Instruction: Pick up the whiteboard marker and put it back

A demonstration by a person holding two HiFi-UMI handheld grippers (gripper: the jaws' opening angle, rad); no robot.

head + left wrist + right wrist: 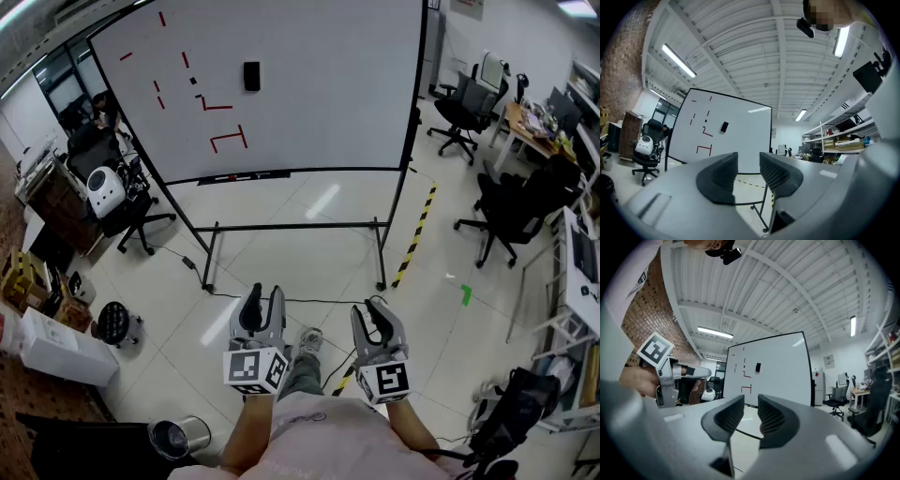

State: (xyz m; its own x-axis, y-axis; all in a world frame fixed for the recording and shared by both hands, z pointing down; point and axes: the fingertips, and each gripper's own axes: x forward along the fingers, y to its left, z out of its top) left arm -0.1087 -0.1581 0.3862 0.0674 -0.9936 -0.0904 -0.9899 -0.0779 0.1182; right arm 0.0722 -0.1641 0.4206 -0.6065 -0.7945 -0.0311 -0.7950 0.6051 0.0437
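A large whiteboard on a wheeled stand carries red strokes and a black eraser. On its bottom ledge lies a small red thing, probably the marker; it is too small to be sure. My left gripper and right gripper are held level side by side, well back from the board. Both point at it. In the left gripper view the left gripper has its jaws close together with nothing between them. The right gripper looks the same, and the left gripper shows beside it.
The stand's floor bars and a cable lie between me and the board. Yellow-black tape runs along the floor on the right. Office chairs and desks stand right. A chair, white boxes and a metal bin stand left.
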